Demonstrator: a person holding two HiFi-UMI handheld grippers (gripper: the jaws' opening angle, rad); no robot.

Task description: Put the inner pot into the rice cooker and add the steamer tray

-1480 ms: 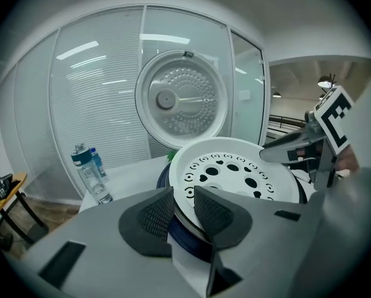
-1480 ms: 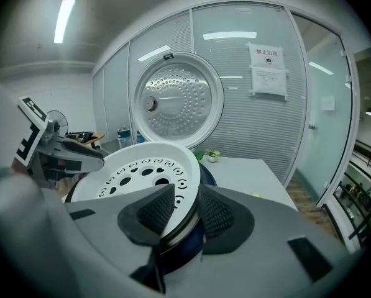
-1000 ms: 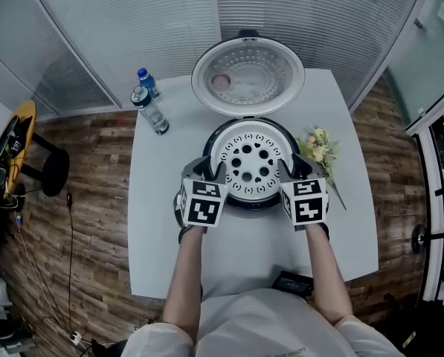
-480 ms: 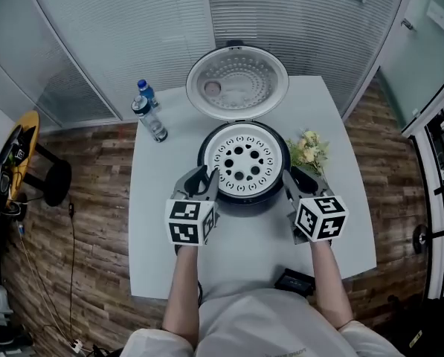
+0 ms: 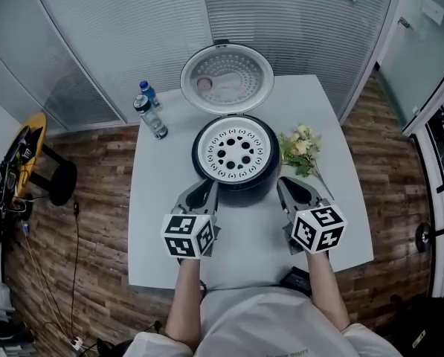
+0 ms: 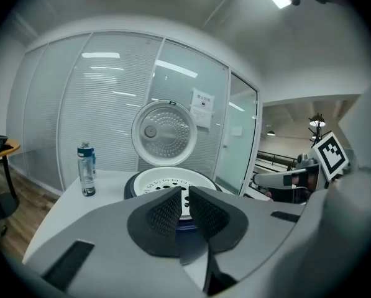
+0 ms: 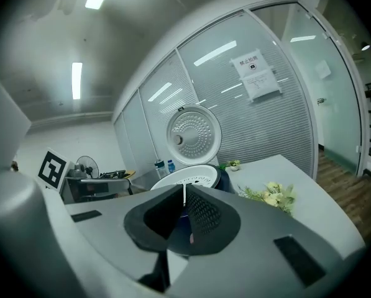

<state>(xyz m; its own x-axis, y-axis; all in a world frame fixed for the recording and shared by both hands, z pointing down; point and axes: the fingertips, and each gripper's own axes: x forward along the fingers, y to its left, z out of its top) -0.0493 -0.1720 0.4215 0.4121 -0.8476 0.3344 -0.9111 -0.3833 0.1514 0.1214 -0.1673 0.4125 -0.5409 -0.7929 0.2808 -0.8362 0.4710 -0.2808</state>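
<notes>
The dark blue rice cooker [image 5: 240, 188] stands mid-table with its round lid [image 5: 227, 79] tipped open behind it. The white perforated steamer tray [image 5: 233, 152] sits in its mouth; whatever lies beneath it is hidden. My left gripper [image 5: 205, 190] hovers at the cooker's near left and my right gripper [image 5: 292, 188] at its near right, both apart from it. Both have just been closing, with nothing between the jaws. In the left gripper view the left gripper [image 6: 185, 194] shows only a thin slit, with the tray [image 6: 154, 180] beyond. In the right gripper view the right gripper [image 7: 184, 194] is shut.
Two water bottles [image 5: 151, 114] stand at the back left of the white table [image 5: 158, 236]. A small bunch of flowers [image 5: 300, 151] lies right of the cooker. A black object [image 5: 296, 280] sits at the near edge by the person's body. Glass partitions surround the table.
Both grippers have drawn back from the cooker's rim toward the person and risen a little. Their jaws have closed. The steamer tray stays in the cooker.
</notes>
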